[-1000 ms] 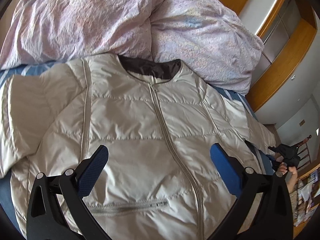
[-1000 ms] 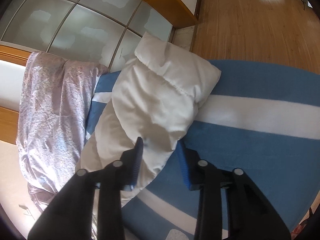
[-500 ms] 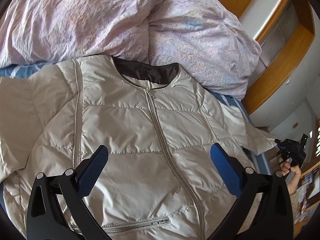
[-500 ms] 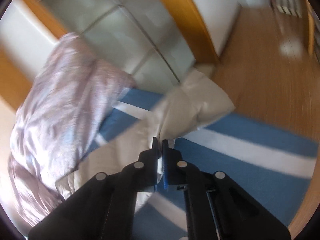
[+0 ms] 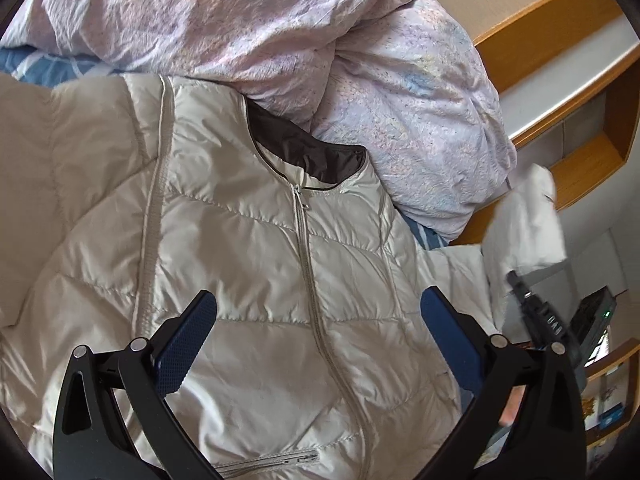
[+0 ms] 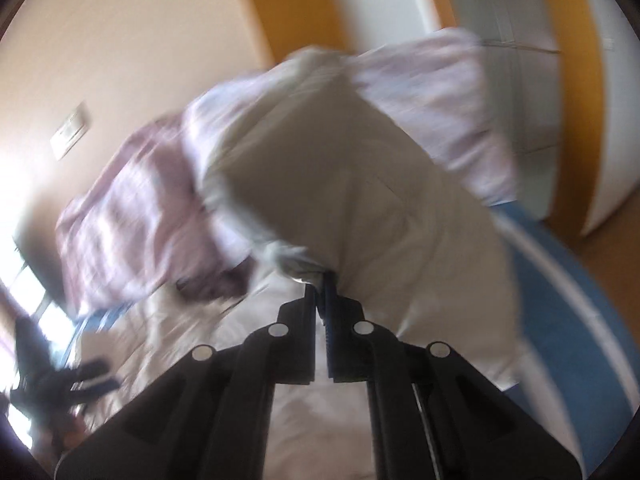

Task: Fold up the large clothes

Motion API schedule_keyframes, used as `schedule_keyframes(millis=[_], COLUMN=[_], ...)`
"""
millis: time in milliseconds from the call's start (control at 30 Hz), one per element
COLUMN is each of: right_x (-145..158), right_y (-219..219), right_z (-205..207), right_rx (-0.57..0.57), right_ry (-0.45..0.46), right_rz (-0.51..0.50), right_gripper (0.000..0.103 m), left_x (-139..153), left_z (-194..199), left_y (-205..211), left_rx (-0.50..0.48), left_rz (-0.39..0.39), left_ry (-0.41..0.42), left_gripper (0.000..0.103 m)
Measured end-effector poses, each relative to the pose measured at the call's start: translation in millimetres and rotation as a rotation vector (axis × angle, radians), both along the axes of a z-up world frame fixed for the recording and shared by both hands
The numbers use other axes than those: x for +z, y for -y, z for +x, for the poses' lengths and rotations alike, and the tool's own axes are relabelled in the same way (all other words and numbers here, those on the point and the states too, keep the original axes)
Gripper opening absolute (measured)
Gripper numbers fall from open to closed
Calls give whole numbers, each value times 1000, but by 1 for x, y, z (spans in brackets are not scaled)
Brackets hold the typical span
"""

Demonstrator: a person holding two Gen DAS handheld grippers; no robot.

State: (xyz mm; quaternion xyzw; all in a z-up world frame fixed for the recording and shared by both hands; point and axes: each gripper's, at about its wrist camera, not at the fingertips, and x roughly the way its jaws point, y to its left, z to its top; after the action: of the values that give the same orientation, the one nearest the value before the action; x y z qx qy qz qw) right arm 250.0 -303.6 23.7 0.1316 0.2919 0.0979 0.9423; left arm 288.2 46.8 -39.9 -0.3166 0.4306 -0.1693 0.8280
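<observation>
A cream quilted jacket (image 5: 248, 248) lies front up on the bed, zipped, with its dark collar lining toward the duvet. My left gripper (image 5: 316, 300) hovers open over the jacket's chest, with nothing between its blue pads. My right gripper (image 6: 322, 280) is shut on the end of the jacket's right sleeve (image 6: 360, 200), which hangs lifted off the bed and fills that blurred view. In the left wrist view the raised sleeve (image 5: 528, 220) stands up at the right edge with the right gripper (image 5: 516, 280) under it.
A crumpled lilac duvet (image 5: 280, 32) is piled behind the collar. The blue striped sheet (image 6: 560, 300) shows at the bed's right side. Wooden shelving (image 5: 580, 160) and a wall lie beyond, and a low shelf with books (image 5: 608, 412) stands at the lower right.
My right gripper closed on the sleeve end, then rose and rolled, lifting the sleeve off the sheet toward the jacket body. My left gripper drifted closer over the chest and stayed open.
</observation>
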Motion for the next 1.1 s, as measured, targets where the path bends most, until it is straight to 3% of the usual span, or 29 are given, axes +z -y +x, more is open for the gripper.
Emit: schedule_keyframes(millis=[200,300,433,533,633,700,733,833,967,1100], right_x=[-54,-73,-76,-70,-70,-72,-73,-67,-43,-40], right_y=[-77,-99,-109,-114,-126,-130,-132,-133,-123,-102], right_z=[12,6,-3,11,17,15,17,11,0,20], right_rx=[196,240,263,279,286,285,290,322,297,173], right_ry=[-201,-246,-237,-231,-227,-228,-231,-226,-128,-142], right_rz=[-45,-94,-113,-120,-160,-205,-214,-196,-194,-190], right_gripper=[4,4,4,4,7,11,16,65,64,54], left_x=[-23,-29,-32,-34,-38,-41,-42,-39,-31,-31], left_z=[10,14,21,26,33,37,39,38,33,30], left_y=[7,14,26,32,34,32,30,20,4,-5], left_rx=[-9,-7,-13,-14,-11,9,14,40,82,104], left_rz=[-159,-163,-143,-130,-154,-131,-123,-72,-15,91], left_ry=[-90,-117,-153,-166,-171,-175,-176,-151,-109,-100], left_gripper=[102,101,93,83,56,25,23,16,15,15])
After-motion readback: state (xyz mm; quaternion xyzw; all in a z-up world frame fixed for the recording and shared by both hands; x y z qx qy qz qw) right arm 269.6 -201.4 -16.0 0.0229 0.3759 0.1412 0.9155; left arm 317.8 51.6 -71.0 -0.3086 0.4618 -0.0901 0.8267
